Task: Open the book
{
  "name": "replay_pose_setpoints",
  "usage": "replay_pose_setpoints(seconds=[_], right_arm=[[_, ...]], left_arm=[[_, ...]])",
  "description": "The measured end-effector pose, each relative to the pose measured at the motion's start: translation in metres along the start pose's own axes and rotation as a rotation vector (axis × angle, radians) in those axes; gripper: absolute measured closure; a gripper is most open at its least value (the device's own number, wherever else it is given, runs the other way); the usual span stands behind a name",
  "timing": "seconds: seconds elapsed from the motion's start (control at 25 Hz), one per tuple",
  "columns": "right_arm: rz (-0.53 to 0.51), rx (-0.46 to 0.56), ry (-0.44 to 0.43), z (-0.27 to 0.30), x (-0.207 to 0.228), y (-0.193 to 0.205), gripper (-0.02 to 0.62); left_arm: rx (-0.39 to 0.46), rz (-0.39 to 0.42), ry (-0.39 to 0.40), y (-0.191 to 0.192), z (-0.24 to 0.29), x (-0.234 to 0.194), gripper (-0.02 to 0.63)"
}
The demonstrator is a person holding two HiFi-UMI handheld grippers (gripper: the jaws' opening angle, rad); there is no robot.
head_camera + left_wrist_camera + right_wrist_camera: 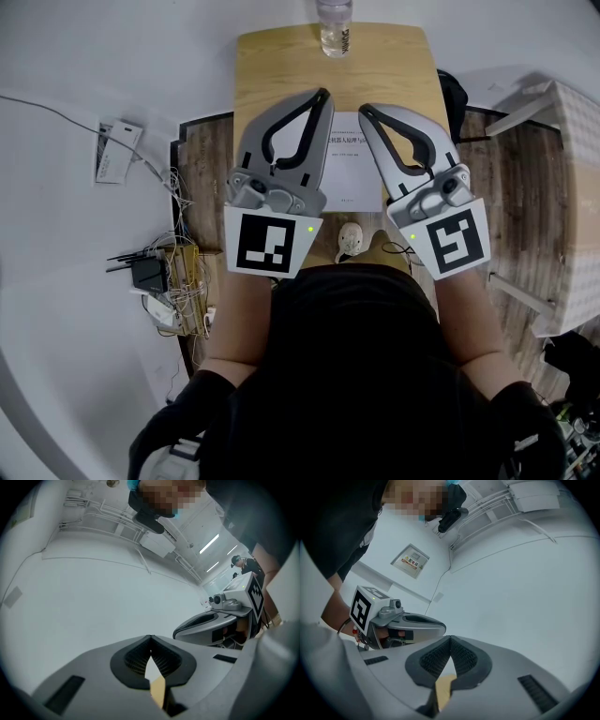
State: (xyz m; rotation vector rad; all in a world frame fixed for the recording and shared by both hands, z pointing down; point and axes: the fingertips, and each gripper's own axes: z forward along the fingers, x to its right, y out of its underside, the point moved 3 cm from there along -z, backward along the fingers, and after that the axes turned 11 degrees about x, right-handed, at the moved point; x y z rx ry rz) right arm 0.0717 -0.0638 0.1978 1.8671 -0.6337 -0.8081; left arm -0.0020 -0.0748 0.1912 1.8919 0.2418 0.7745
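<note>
Head view: left gripper (324,95) and right gripper (363,110) are held side by side over a small wooden table (272,66), fingertips pointing away from the person. The book (347,164) lies flat and closed, white cover up. It sits below the gap between the two sets of fingers and just behind their tips, and both grippers cover its side edges. A water bottle (335,28) stands beyond the fingertips at the table's far edge.

Left gripper view: jaws are closed, ribbed pads meeting at the tips with nothing gripped. Only a sliver of white over tan wood shows through the slot behind the pads. The right gripper appears to one side against a white wall.

Right gripper view: jaws are likewise closed and empty, with a tan sliver in the slot. The left gripper's marker cube is visible here. Neither gripper view shows the bottle.
</note>
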Motion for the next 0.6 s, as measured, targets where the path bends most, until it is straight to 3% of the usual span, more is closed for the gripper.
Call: replay_pose_setpoints(seconds=[0.6], right_arm=[[-0.001, 0.005, -0.006, -0.0001, -0.0007, -0.0001, 0.566]], left_arm=[[0.002, 0.001, 0.003, 0.0005, 0.0000, 0.0012, 0.597]])
